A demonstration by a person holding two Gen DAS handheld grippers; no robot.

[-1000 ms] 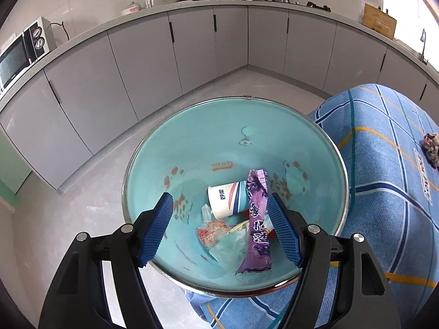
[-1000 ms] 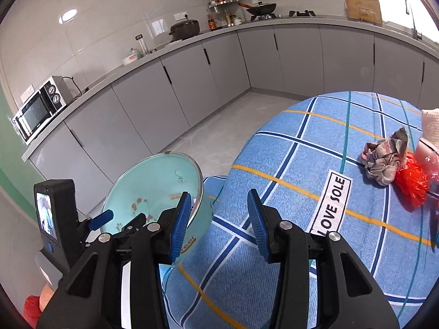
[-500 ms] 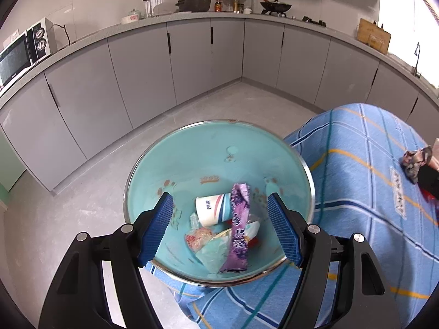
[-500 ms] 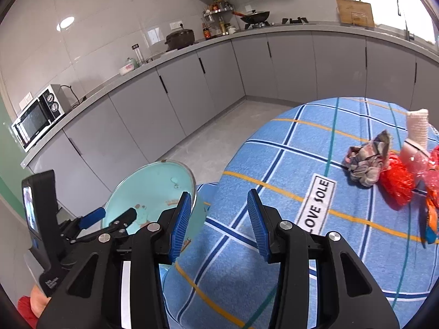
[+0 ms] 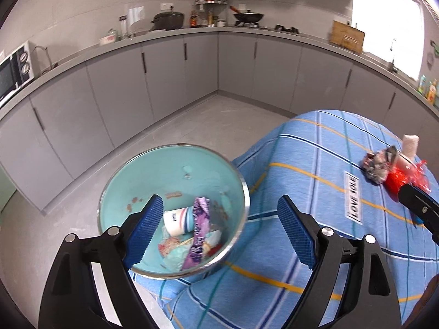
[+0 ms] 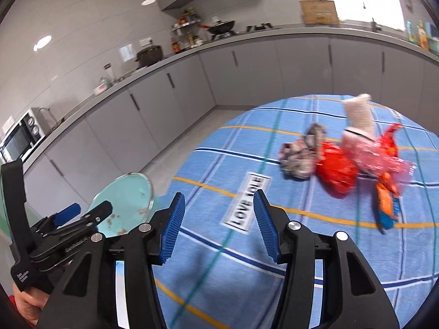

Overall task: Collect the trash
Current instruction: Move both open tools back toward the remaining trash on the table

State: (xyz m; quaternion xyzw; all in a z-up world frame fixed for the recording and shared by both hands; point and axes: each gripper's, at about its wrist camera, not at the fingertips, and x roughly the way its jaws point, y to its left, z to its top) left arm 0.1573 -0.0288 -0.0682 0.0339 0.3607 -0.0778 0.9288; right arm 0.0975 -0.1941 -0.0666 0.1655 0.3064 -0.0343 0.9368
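Note:
A teal bowl [image 5: 142, 181] with a metal rim sits at the left edge of the blue checked tablecloth [image 5: 315, 181]. It holds a paper cup [image 5: 177, 220], a purple wrapper [image 5: 199, 230] and other scraps. My left gripper [image 5: 219, 229] is open and empty, above the bowl's right side. My right gripper [image 6: 218, 223] is open and empty over the cloth. Ahead of it lies a trash pile: a crumpled grey wrapper [image 6: 300, 155], a red wrapper [image 6: 336, 174], a pink bag [image 6: 370, 153], a white cup [image 6: 359, 116] and an orange packet [image 6: 385, 203]. The pile also shows in the left wrist view [image 5: 384, 164].
Grey kitchen cabinets [image 5: 170, 82] run along the far walls, with a microwave [image 5: 13, 68] on the counter at left. The grey floor [image 5: 192, 126] lies beyond the table's edge. A "LOVE SOLE" label [image 6: 247, 205] is on the cloth.
Both grippers have pulled back and swung right, away from the bowl and toward the trash pile, which now looks closer in the right wrist view. Both stay open.

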